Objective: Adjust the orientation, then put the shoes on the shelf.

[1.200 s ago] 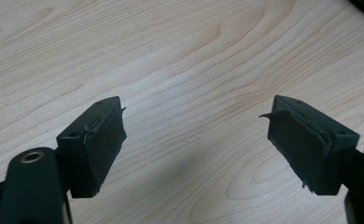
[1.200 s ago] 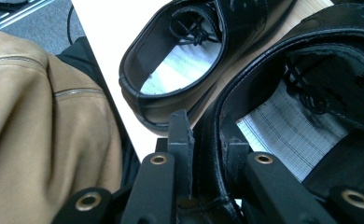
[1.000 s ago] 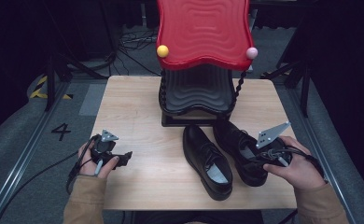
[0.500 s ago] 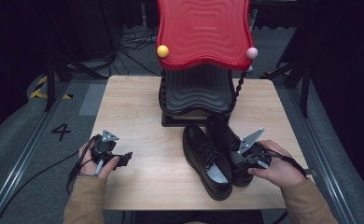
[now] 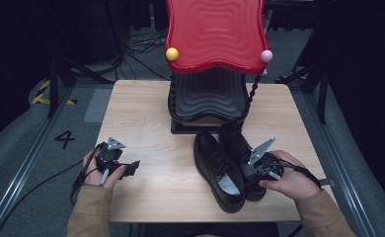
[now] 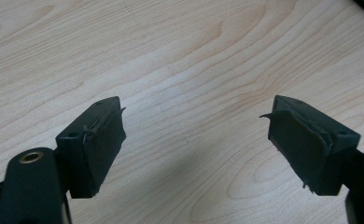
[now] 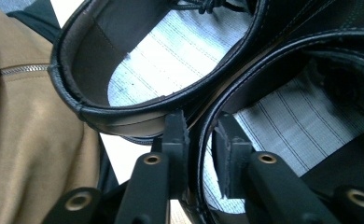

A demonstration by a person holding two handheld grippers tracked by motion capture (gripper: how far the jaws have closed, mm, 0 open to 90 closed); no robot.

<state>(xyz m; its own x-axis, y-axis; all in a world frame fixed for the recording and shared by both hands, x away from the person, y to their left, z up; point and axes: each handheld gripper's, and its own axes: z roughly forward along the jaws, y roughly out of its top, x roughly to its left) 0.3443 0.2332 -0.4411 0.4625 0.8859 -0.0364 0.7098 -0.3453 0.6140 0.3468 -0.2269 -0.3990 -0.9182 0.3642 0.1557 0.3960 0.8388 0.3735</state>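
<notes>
Right tongs (image 7: 199, 135), just opening, straddle the right shoe's (image 7: 283, 93) collar, perhaps touching; left tongs (image 6: 194, 140) wide.

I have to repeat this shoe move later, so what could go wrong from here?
The right tool straddles only the thin heel collar of the right shoe; it could slip or fold. The left shoe touches it and may be dragged along. The red rack stands close behind.

Three cameras, one table (image 5: 146, 123)

From above we face twelve o'clock; our left gripper view sits close over bare wood, our right hugs the shoes (image 7: 171, 60), shared at five o'clock.
</notes>
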